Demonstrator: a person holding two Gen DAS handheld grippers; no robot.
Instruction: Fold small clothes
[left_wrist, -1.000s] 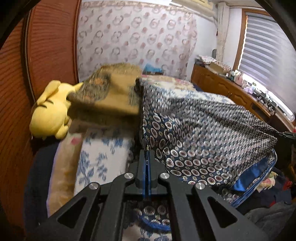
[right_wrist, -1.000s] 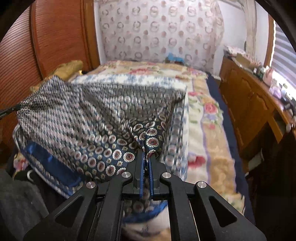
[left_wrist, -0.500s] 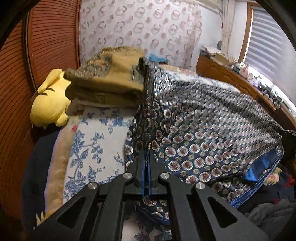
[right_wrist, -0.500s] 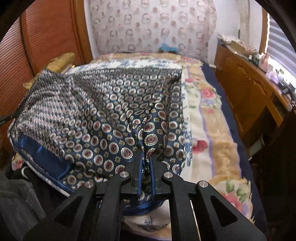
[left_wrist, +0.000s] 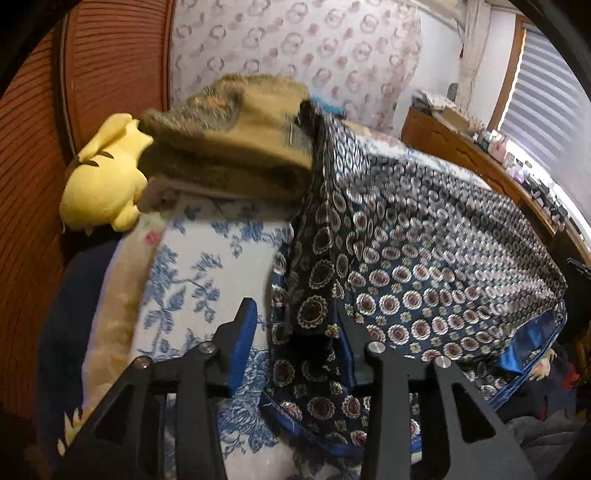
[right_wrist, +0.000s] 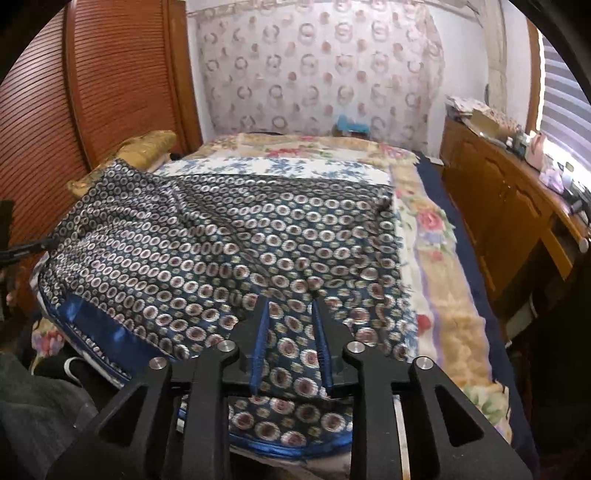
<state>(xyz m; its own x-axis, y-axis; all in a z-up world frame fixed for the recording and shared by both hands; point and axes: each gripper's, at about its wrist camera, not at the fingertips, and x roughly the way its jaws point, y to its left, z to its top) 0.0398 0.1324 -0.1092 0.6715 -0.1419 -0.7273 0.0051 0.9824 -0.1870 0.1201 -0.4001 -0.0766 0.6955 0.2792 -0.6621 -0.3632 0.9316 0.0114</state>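
A dark blue garment (left_wrist: 424, 280) with a ringed medallion print and a bright blue satin hem (right_wrist: 99, 325) lies spread over the bed. My left gripper (left_wrist: 295, 332) is low over its near left corner. Its jaws are opening, and the loose corner hangs between them against the right finger (left_wrist: 349, 343) without being pinched. My right gripper (right_wrist: 290, 328) is over the garment's (right_wrist: 229, 236) near right edge. Its jaws are opening too, with the cloth lying flat under and between the blue pads, not gripped.
A yellow plush toy (left_wrist: 103, 184) and a folded brown-gold blanket (left_wrist: 229, 147) sit left of the garment. A blue-floral sheet (left_wrist: 192, 280) and a flowered bedcover (right_wrist: 436, 258) lie under it. A wooden dresser (right_wrist: 517, 206) runs along the right and a slatted wardrobe (right_wrist: 92, 92) along the left. Dark clothes (right_wrist: 33, 406) are heaped nearby.
Both grippers were shut on the garment's near edge, which hung stretched between them. Now both jaws stand apart and the cloth has sunk onto the bed.
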